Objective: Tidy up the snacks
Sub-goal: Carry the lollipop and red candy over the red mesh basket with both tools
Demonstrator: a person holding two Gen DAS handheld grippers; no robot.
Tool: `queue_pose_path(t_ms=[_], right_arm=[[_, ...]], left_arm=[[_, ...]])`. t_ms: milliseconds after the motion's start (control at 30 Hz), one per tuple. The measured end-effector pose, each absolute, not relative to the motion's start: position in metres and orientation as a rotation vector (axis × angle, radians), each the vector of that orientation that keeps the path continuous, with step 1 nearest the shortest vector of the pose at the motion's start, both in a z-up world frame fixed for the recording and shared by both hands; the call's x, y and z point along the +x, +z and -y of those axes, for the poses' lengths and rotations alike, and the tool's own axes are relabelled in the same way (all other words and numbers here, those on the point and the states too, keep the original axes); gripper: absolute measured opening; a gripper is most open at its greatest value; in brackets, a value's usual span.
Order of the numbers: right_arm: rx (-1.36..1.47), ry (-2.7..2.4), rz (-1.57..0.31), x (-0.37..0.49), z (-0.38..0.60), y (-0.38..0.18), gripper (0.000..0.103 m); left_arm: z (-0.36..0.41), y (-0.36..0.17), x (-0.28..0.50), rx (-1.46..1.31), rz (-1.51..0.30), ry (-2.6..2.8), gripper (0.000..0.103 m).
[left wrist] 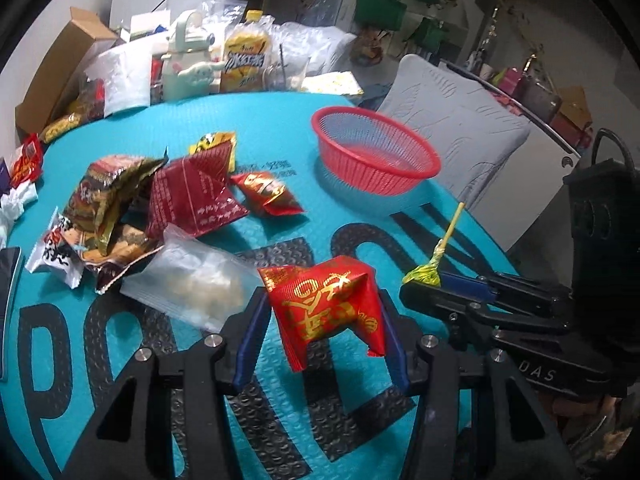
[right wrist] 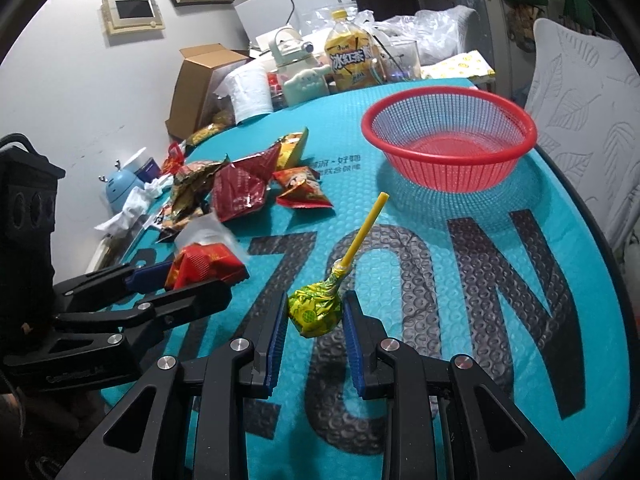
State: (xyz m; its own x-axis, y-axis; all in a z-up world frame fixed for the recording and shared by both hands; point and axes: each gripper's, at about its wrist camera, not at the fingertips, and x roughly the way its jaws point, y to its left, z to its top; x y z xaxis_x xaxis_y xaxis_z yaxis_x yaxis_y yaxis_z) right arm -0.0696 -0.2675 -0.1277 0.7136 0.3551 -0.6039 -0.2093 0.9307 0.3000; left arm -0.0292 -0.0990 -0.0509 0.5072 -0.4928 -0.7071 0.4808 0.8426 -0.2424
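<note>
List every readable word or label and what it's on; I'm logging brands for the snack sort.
"冰红茶": yellow iced tea bottle behind the mat.
"DAS": right gripper body, partly cut off.
Large dark letters, roughly "P", "O", "N": teal mat.
Small print on the mat near the red basket: too blurred.
Gold characters on the red packet in the left gripper: stylised, unreadable.
Lollipop wrapper: no legible text.

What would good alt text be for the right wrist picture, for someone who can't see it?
The right gripper holds a lollipop in a green-yellow wrapper, yellow stick pointing toward an empty red basket on a teal mat. At left, the left gripper clamps a red snack packet, with more snack packets piled behind it.
</note>
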Motion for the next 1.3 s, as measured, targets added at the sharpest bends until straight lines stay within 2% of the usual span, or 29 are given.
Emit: queue_pose_path(t_ms=[700,1300], right_arm=[[0.213,0.209,-0.614,-0.109,0.291,-0.088,0.027],[0.162,0.184,-0.588,-0.07,0.337,-0.067,0.027]], left_arm=[[0.135,-0.011,-0.03,0.022,-0.729,-0.764,0.051],[0.195,0.015,0.022,0.063,-0.693,-0.79,0.051]])
